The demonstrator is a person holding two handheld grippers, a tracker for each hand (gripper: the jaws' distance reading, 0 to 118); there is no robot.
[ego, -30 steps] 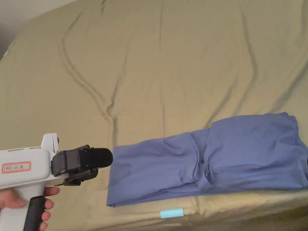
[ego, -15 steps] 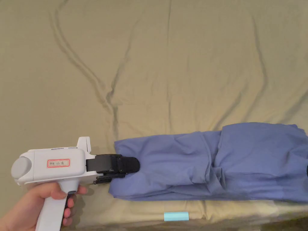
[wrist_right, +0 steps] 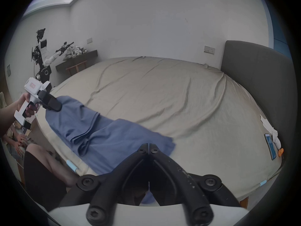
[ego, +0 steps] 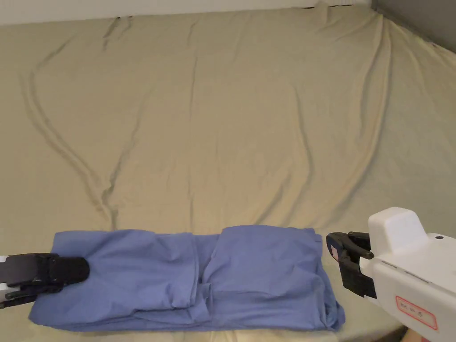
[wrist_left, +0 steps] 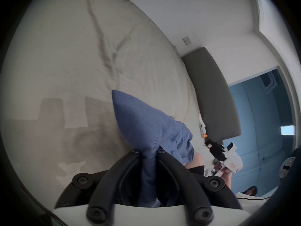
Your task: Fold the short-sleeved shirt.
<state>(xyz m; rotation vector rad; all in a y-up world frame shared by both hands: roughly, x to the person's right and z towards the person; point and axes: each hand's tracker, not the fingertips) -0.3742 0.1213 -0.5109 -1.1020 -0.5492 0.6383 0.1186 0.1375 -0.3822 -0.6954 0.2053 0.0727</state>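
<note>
Your left gripper [ego: 78, 270] pinches the folded blue cloth shirt's [ego: 249, 276] left end | shirt lies on the tan bed sheet's [ego: 231, 133] near edge | your right gripper [ego: 333, 246], tips pressed together, sits just beside the shirt's right end

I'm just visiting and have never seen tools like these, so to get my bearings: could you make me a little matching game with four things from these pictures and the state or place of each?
Things:
1. left gripper
2. right gripper
3. blue short-sleeved shirt
4. olive-beige bed sheet

States or places:
A. wrinkled, spread over the whole bed
B. jaws closed together with nothing between them, beside the shirt's right end
C. folded into a long strip along the near edge of the bed
D. jaws clamped on blue cloth at the shirt's left end

Pairs: 1-D, 2-B, 3-C, 4-A
</note>
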